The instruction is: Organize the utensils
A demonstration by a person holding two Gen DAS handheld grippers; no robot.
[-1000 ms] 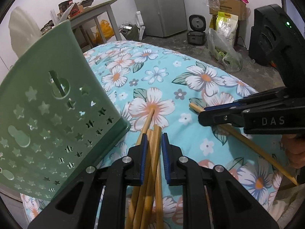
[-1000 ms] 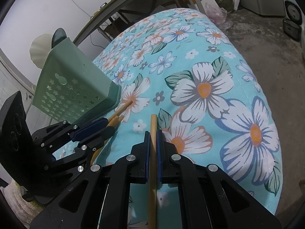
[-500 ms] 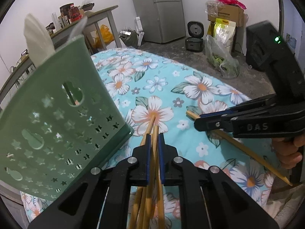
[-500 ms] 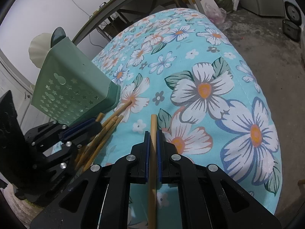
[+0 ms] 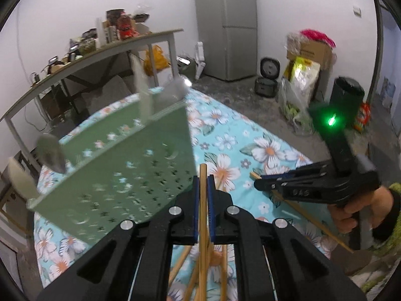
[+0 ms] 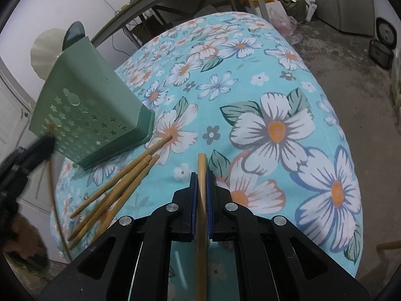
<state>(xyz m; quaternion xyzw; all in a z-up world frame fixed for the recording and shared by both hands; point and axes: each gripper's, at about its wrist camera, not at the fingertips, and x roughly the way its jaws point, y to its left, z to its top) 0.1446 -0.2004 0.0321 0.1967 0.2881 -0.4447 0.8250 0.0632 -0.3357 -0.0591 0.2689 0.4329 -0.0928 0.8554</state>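
A green perforated utensil holder (image 5: 120,173) (image 6: 85,115) stands on the floral tablecloth and holds spoons and a white spatula. My left gripper (image 5: 203,179) is shut on one bamboo chopstick (image 5: 203,215), lifted beside the holder's side wall. Several loose chopsticks (image 6: 117,190) lie on the cloth by the holder's base. My right gripper (image 6: 202,175) is shut on another chopstick (image 6: 201,220), just above the cloth right of the pile. It also shows in the left wrist view (image 5: 260,183).
The floral tablecloth (image 6: 275,115) drops off at its right edge to a concrete floor. Beyond stand a shelf table (image 5: 100,52), a grey fridge (image 5: 225,25), a rice cooker (image 5: 268,80) and bags and boxes (image 5: 305,75).
My left gripper closed on one chopstick and lifted it off the pile, up beside the holder. The right gripper stayed still, shut on its chopstick.
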